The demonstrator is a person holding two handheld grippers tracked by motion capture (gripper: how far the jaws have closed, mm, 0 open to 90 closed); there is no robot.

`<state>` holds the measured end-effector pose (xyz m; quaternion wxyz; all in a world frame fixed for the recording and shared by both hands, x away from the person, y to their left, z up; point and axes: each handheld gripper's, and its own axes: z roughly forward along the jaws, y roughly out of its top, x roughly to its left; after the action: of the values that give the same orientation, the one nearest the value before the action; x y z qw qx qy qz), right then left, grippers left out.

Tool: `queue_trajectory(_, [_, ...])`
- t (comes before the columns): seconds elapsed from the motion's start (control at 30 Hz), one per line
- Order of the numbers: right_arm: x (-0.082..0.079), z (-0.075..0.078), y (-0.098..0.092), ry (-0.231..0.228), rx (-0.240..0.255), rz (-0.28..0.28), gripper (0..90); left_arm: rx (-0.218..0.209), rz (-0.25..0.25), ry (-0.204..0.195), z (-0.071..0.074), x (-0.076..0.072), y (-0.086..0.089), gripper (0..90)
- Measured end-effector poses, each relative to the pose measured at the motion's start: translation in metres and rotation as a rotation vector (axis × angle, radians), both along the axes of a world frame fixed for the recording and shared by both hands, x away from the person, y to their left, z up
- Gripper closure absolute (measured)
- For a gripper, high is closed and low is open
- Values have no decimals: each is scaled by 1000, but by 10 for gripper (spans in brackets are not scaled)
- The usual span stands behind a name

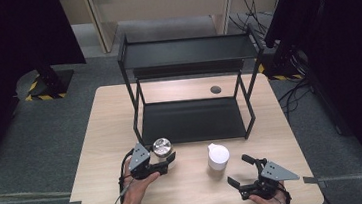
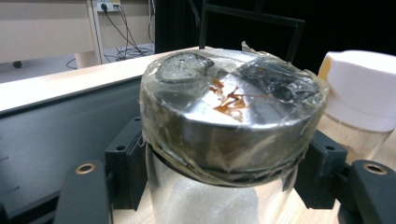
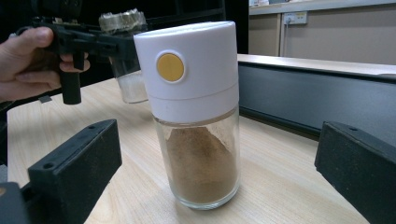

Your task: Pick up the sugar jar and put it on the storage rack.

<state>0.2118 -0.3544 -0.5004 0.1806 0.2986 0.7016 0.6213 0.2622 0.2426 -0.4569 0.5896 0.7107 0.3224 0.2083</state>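
A glass jar with a silver lid wrapped in clear film (image 1: 162, 147) (image 2: 229, 116) (image 3: 123, 56) stands near the black rack's front edge. My left gripper (image 1: 165, 159) (image 2: 224, 182) is shut on this jar just under the lid. A white-capped glass shaker (image 1: 218, 156) (image 3: 196, 112) (image 2: 359, 93) holding brown powder stands on the table to the right of the jar. My right gripper (image 1: 240, 170) (image 3: 219, 177) is open near the front right of the table, its jaws wide on either side of the shaker without touching it.
A black two-tier metal rack (image 1: 191, 93) occupies the middle and back of the wooden table (image 1: 97, 140). A dark round grommet (image 1: 215, 89) is set in the tabletop behind it. Cables and a socket run along the far wall.
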Motion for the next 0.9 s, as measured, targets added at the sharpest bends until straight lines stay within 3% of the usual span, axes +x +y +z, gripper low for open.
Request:
queue_trajectory(0.37, [0, -1, -1, 3, 7, 0, 7, -29, -40, -15, 32, 12, 4, 312])
queue_trajectory(0.9, [0, -1, -1, 8, 11, 1, 8, -34, -69, -43, 80, 25, 11, 312])
